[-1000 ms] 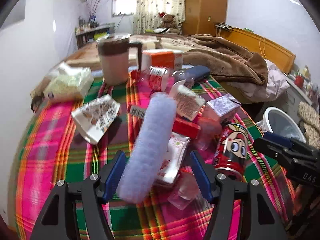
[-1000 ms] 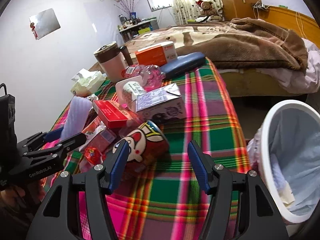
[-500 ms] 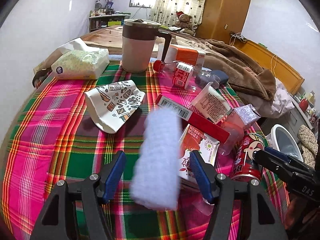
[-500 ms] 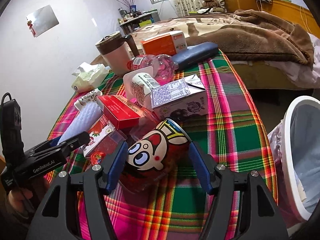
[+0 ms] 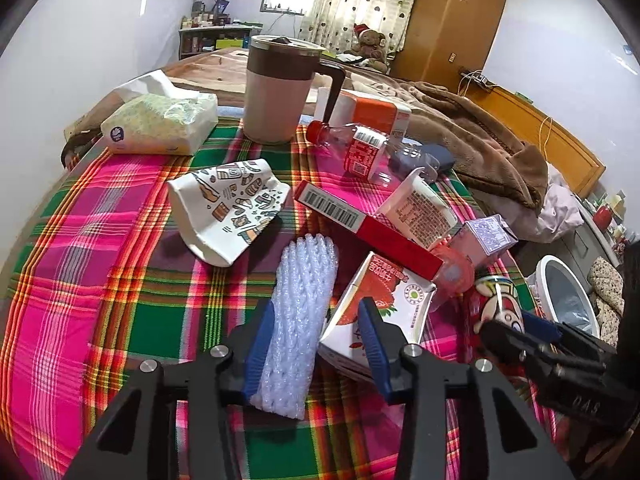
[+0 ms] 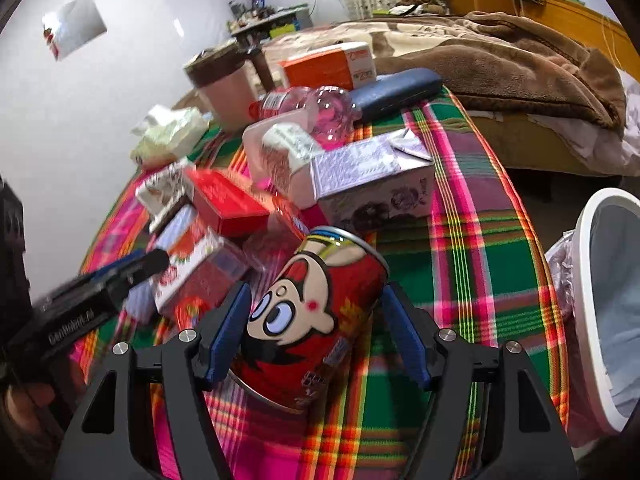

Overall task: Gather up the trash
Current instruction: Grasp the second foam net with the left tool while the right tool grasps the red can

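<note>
The left gripper [image 5: 316, 340] is closing, and between its blue pads lies the white foam-mesh sleeve [image 5: 298, 320], stretched toward twelve o'clock on the pink-and-green plaid tablecloth [image 5: 100, 240]. The left pad touches the sleeve; the right pad seems to lie over the white strawberry-print carton [image 5: 376, 304] at two o'clock, so no firm clamp yet. The sleeve looks feather-light, soft and crushable — best pinched across its near end.

The right gripper [image 6: 316, 332] straddles the red cartoon-printed drink can [image 6: 316, 312], jaws wide and unclenched. I judge the can light if empty, thin-walled and slick, so take it mid-body. The white plastic bin [image 6: 588, 272] stands at three o'clock, off the table.

Counted — one sleeve, one can, one clear plastic bottle [image 5: 360, 148], one bin.
</note>
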### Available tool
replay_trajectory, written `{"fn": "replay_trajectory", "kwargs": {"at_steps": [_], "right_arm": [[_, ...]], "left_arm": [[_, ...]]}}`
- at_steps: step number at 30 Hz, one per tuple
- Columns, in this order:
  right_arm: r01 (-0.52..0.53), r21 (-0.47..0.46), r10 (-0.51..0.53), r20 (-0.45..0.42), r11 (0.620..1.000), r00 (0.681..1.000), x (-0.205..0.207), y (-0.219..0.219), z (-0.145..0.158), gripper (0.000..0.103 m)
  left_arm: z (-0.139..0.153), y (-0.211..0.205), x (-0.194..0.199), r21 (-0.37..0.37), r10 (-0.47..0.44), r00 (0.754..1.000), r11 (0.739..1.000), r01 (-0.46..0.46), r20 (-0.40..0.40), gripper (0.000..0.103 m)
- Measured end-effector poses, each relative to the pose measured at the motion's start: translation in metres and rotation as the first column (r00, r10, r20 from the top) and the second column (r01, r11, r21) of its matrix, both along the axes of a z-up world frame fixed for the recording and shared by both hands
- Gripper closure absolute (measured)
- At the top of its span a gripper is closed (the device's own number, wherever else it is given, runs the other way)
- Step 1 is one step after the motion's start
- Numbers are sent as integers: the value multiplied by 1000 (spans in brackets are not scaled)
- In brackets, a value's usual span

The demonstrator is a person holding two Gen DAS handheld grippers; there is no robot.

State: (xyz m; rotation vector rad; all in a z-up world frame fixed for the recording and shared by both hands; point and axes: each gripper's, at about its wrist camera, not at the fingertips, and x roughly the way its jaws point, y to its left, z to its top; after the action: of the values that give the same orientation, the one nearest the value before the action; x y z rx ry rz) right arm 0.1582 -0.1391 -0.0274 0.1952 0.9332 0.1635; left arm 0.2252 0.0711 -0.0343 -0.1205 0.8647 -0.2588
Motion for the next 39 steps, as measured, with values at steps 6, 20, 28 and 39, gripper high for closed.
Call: {"fn": "replay_trajectory", "kwargs": {"at_steps": [6,20,28,39], "right_arm": [[19,-201,-19,1,979,1000,-10,-1,1,34],[-4,-93,8,40,996,999,-10,-11,-2,43],[-9,-82,12,39,997,999,-10,-13,-2,43],[-16,-93,20,43,996,999,-12,-16,0,44]], "left_arm": [[1,6,1,5,-3,1000,1000,3,-11,53],[-5,27,2,-63,19,999,998,-21,-32,44],[-5,32,3,-23,19,1000,1000,-20,-25,44],[-15,17,19,31,-14,998,999,16,-62,44]]}}
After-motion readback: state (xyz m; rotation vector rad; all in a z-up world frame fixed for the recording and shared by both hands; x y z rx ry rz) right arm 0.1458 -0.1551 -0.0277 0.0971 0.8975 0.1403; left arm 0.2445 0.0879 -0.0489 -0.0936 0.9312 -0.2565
